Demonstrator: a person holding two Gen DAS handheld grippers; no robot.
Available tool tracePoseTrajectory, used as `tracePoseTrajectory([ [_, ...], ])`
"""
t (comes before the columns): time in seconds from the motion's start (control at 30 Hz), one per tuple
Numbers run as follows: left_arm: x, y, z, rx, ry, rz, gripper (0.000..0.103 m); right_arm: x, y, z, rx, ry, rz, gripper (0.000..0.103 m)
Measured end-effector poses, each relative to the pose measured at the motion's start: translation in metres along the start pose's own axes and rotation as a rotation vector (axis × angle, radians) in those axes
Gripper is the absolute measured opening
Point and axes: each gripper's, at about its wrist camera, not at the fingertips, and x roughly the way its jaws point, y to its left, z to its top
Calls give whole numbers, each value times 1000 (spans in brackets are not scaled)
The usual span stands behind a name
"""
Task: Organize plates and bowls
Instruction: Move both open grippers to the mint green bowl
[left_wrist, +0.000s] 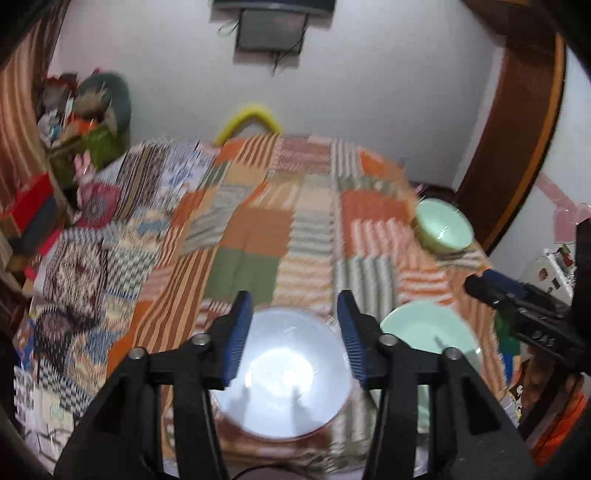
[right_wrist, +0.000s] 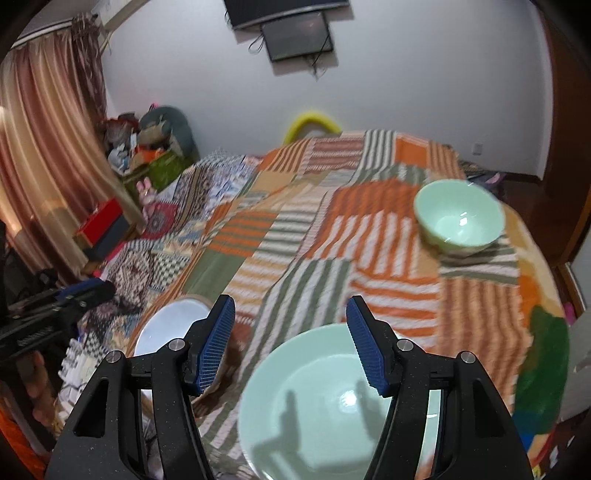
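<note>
The left claw (left_wrist: 293, 336) hangs with its jaws apart and empty above a white plate (left_wrist: 282, 373) on the bed (left_wrist: 258, 221), which is covered by a patchwork blanket. The right claw (right_wrist: 291, 345) is likewise spread with nothing in it, over a green plate (right_wrist: 314, 406) just beside the white plate. A green bowl (right_wrist: 460, 221) stands well beyond the green plate, near the bed's far right edge.

I log: white plate (left_wrist: 282, 373), glossy, smooth. Green plate (right_wrist: 332, 406) and green bowl (right_wrist: 460, 221), glossy glaze. Quilt (right_wrist: 332, 240), woven cloth, matt. My pads (right_wrist: 216, 347), ribbed blue rubber; bolts (right_wrist: 176, 344), bright metal. Curtain (right_wrist: 44, 166), sheeny cloth.
</note>
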Motion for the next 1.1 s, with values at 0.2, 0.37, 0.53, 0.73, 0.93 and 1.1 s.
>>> tracePoseTrajectory([
  [0.2, -9, -50, 30, 59, -62, -61, 71, -22, -34, 15, 20, -65, -65, 59],
  [0.37, -5, -83, 50, 78, -98, -88, 89, -43, -66, 23, 65, -120, -111, 60],
  [0.53, 12, -113, 69, 112, -117, -101, 90, -58, -96, 28, 113, -165, -163, 68],
  [0.73, 48, -142, 84, 147, -78, -124, 91, -56, -125, 32, 161, -173, -215, 68],
  [0.93, 94, -167, 88, 200, -18, -135, 91, -39, -154, 33, 206, -148, -243, 68],
  [1.1, 134, -179, 87, 213, 29, -151, 91, -14, -177, 36, 255, -98, -243, 68],
])
